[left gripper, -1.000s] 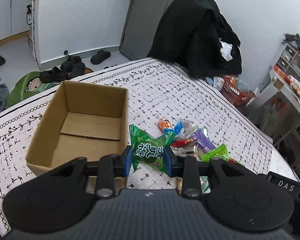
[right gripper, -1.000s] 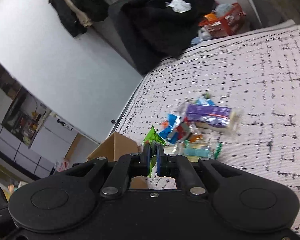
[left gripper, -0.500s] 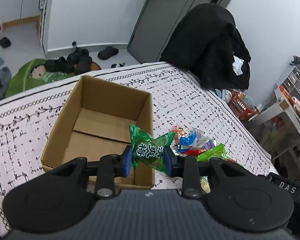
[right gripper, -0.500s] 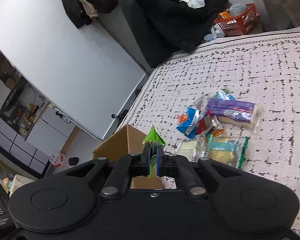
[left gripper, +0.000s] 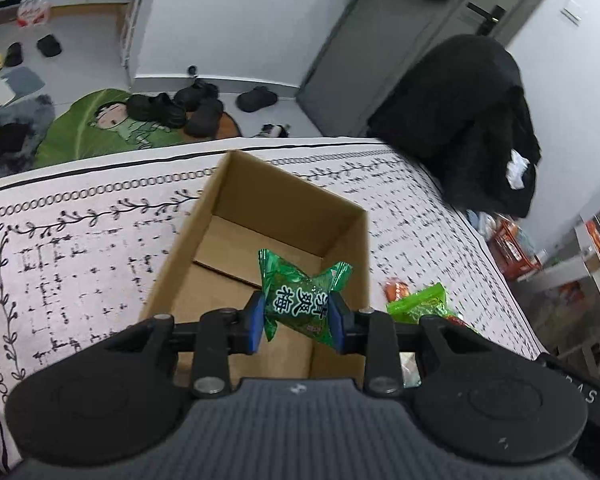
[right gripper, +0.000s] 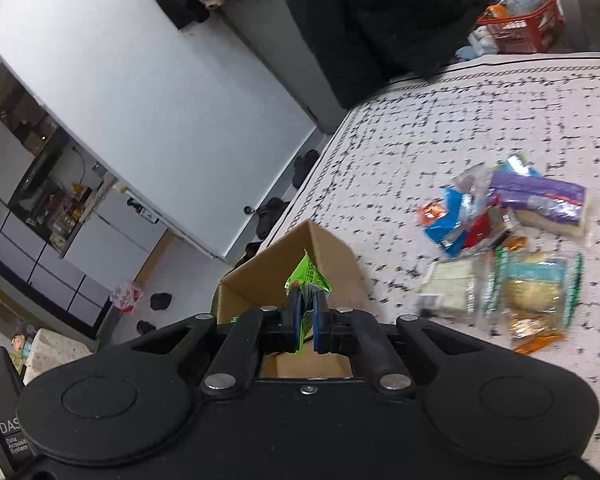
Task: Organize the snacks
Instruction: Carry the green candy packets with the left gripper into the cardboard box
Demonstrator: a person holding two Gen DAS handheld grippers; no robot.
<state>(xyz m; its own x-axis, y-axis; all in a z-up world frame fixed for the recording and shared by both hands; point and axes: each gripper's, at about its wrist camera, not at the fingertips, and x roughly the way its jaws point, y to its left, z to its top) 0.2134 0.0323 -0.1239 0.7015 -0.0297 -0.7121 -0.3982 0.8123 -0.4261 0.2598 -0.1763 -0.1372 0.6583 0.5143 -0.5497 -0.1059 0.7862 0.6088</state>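
Left wrist view: green plum candy (left gripper: 300,304) pinched across its middle by the left gripper (left gripper: 298,322), the fingers (left gripper: 255,322) closed only to the wrapper's width, both twisted ends free.
Box: open cardboard box (left gripper: 236,184) on the patterned counter (left gripper: 80,232), empty as far as shows; the candy hangs over its near half.
Right wrist view: right gripper (right gripper: 306,316) fingers nearly together on a thin green packet (right gripper: 307,276), which sticks up beyond the tips, probably just short of the box rim.
Doing it well: bring each piece well inside the walls, lower, then open; one hand at a time avoids a clash.
Remaining: snack pile (right gripper: 508,236) on the counter beside the box.
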